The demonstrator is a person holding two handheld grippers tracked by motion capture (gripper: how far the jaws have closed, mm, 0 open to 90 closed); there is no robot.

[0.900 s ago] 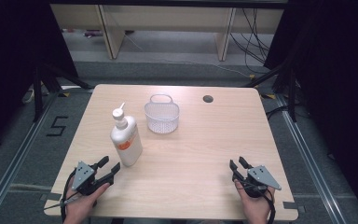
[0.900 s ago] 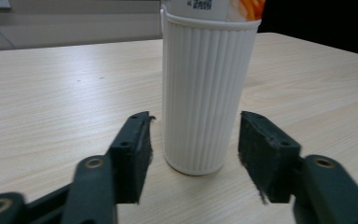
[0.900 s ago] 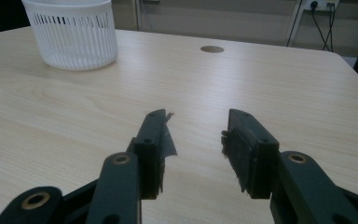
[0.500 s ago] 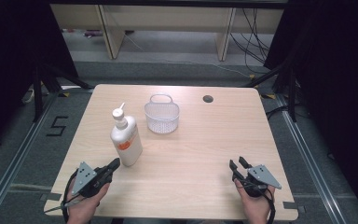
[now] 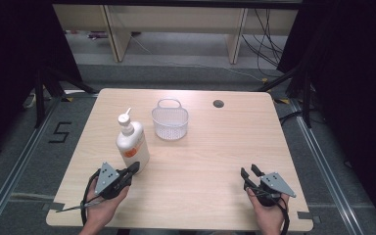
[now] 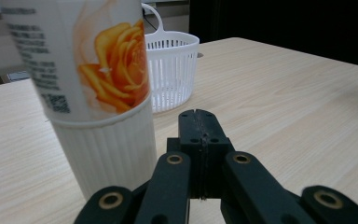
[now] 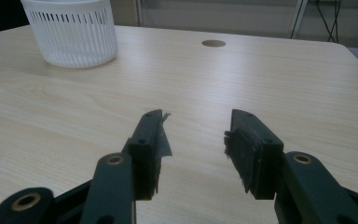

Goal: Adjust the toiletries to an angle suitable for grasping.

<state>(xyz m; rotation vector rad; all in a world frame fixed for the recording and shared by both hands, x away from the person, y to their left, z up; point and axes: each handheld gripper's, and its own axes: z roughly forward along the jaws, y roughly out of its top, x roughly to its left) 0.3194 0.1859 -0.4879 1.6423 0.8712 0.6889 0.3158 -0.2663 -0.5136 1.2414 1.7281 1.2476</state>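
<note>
High view: I see the pump bottle (image 5: 131, 143) upright on the near-left part of the table (image 5: 215, 161), with the white plastic basket (image 5: 170, 121) standing apart behind it, toward the far side.
Left gripper (image 5: 133, 168): low over the table, tips just beside the bottle's base; whether they touch it I cannot tell from above.
Left gripper view: jaws pressed together with nothing between them; the bottle (image 6: 98, 93) stands just to the left of the closed tips, outside them, and the basket (image 6: 171, 70) is behind it.
Right gripper (image 5: 249, 172): near the table's front right edge, well apart from bottle and basket.
Right gripper view: jaws apart, bare wood between them, nothing held; basket (image 7: 72, 30) far off at upper left.
Step in hand: I judge this the approach to the bottle, no grip made.
Next move: I would need to open the left jaws wide enough for the ribbed lower body, shift left so it sits between the pads, then close.
Risk: a nudge from shut tips could tip the tall bottle.
</note>
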